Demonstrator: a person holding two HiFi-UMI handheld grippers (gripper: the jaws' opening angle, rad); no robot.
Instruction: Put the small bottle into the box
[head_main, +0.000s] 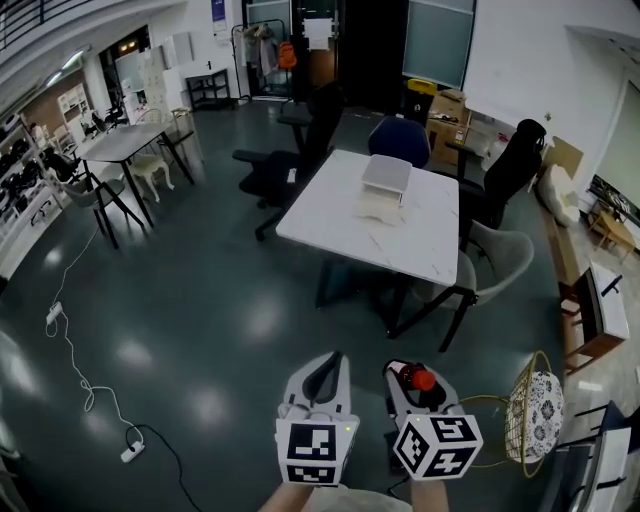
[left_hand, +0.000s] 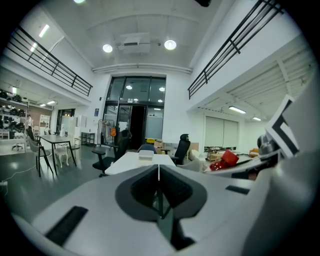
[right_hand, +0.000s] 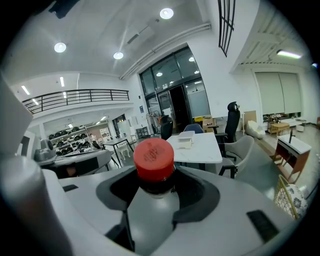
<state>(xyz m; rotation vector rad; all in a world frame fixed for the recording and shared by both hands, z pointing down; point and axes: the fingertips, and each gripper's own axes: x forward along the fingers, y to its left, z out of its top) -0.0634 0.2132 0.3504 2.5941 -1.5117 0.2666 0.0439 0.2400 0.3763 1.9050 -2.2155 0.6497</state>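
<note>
Down at the bottom of the head view, both grippers hang side by side over the dark floor, well apart from the white surface (head_main: 330, 215) ahead. The left gripper (head_main: 322, 365) is pinched closed with nothing in it. The right gripper (head_main: 410, 378) has the small bottle (head_main: 418, 379), red cap poking out past the jaws. The box (head_main: 384, 185) sits toward the far side of the surface. It looks like the lid is flipped up, but it's too small from here to be sure.

Left gripper view: the jaws meet in one thin seam, nothing between them. Past the tips the box (left_hand: 146, 156) is a little pale block on the surface (left_hand: 127, 162), and the bottle's cap shows off to the right in the other gripper.

Right gripper view: the jaws are clamped on the bottle (right_hand: 154, 160) just under the cap, and it sits centred and upright. The box (right_hand: 186, 139) is almost dead ahead beyond it, with a grey chair (right_hand: 240, 150) tucked in beside the surface (right_hand: 200, 147).

So I'd call this the carry, with the drop not yet started. To do it well:
- Walk right up to the near edge instead of reaching from a distance.
- Hold the squeeze steady and the bottle upright.
- Come in over the box from above.
- Only let go once the bottle is down inside.

The box looks light, so the free left gripper could steady it if it wants to slide.
</note>
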